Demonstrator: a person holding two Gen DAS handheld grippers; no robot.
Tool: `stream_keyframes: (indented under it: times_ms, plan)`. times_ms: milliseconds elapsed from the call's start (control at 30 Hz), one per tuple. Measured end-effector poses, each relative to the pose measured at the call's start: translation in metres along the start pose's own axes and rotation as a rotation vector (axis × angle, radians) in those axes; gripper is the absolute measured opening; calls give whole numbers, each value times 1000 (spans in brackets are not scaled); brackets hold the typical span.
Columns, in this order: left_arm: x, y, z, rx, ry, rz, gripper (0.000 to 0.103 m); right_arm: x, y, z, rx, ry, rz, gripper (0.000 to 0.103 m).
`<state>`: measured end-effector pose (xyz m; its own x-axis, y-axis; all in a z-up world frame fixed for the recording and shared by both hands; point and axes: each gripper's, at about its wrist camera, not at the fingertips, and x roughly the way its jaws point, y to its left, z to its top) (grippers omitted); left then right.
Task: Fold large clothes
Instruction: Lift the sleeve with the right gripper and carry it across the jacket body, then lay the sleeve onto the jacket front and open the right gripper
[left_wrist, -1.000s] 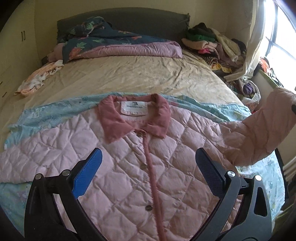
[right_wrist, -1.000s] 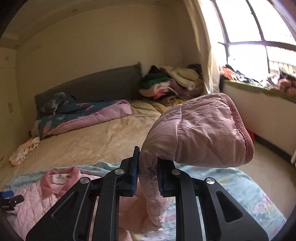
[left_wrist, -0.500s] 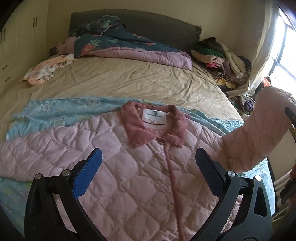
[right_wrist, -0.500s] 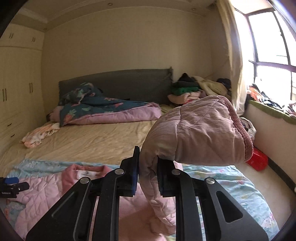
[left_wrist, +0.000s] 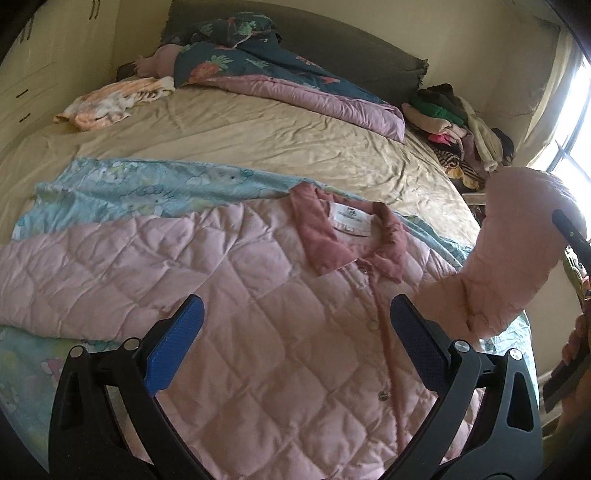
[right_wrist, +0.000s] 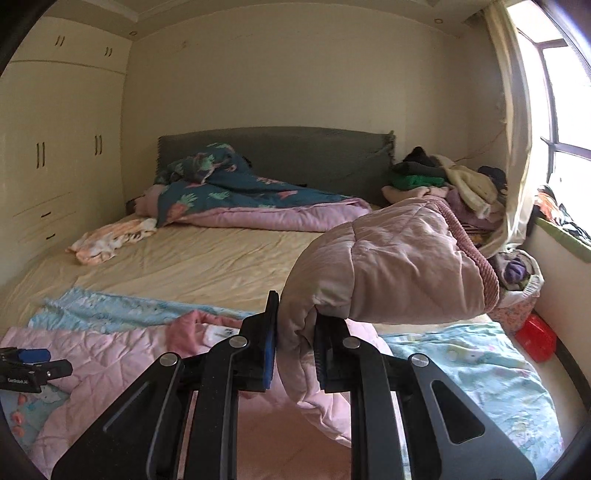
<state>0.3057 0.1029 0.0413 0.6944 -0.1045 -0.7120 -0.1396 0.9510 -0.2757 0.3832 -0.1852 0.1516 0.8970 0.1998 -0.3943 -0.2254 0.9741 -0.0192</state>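
Jacket (left_wrist: 229, 295), pink and quilted, lies face up and buttoned on the blue printed sheet (left_wrist: 122, 188) across the near end of the bed (left_wrist: 258, 144), spread flat so you can fold its sides inward. Directly under and ahead of your left claw (left_wrist: 295, 347) is its chest, the collar (left_wrist: 332, 240) just beyond the tips. That claw stands wide apart and holds nothing, hovering over the body, probably ready to pin the fabric or take the fold line. Your right claw (right_wrist: 293, 354) is clamped together on the sleeve (right_wrist: 388, 266) near the cuff, lifted clear of the bed so the sleeve can swing across the chest. The cuff (right_wrist: 469, 254) flops over past the tips, to their right. Beyond both claws sit the rumpled quilt (right_wrist: 258, 206) and a heap of clothes (right_wrist: 443, 184) by the headboard.
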Motion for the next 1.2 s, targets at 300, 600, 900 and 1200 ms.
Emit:
stream_keyframes:
  times_ms: [300, 600, 900, 1200]
  plan:
    - [1, 34, -20, -26, -20, -18, 95, 36, 56, -24, -63, 70, 46, 16]
    - [19, 56, -34, -122, 16, -177, 95, 70, 106, -69, -143, 165, 76, 16]
    - [34, 82, -35, -223, 43, -216, 95, 93, 154, -121, -267, 261, 127, 17]
    - [39, 84, -36, -281, 45, -294, 95, 101, 192, -149, -357, 339, 202, 26]
